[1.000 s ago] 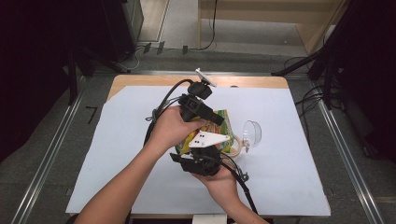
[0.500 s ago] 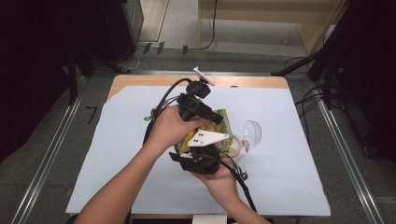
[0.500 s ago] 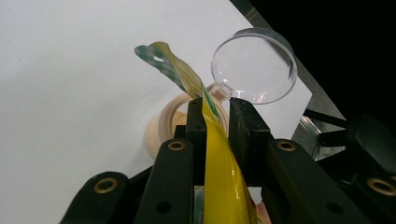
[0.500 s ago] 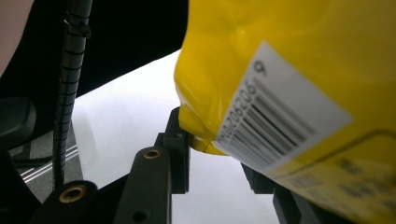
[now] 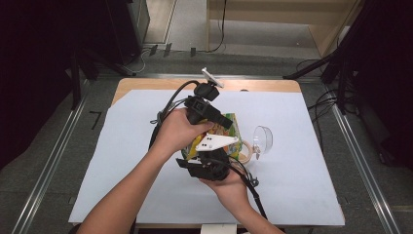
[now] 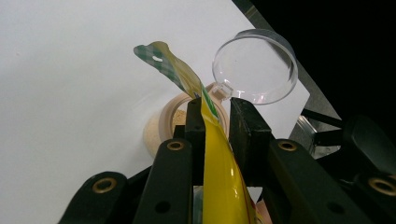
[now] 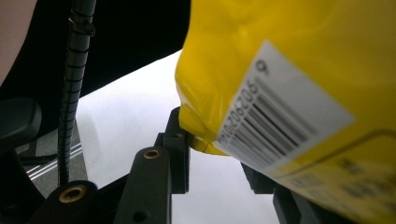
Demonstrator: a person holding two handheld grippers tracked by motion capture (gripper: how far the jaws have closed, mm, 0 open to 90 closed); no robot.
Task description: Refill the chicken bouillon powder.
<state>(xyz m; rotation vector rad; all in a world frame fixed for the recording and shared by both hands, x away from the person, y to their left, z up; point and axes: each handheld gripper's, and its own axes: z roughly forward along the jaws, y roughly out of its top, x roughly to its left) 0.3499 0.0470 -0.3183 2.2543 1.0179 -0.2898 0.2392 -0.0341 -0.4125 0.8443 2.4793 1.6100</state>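
Together, your left gripper (image 6: 215,116) and right gripper (image 7: 215,149) clamp the yellow snack bag (image 5: 229,127) at opposite ends above the desk (image 5: 122,146), tilting it toward the jar (image 6: 187,119), probably for pouring

bag (image 5: 229,127) on sheet (image 5: 122,161) | bowl (image 5: 245,152), lid (image 5: 263,138) right of bag
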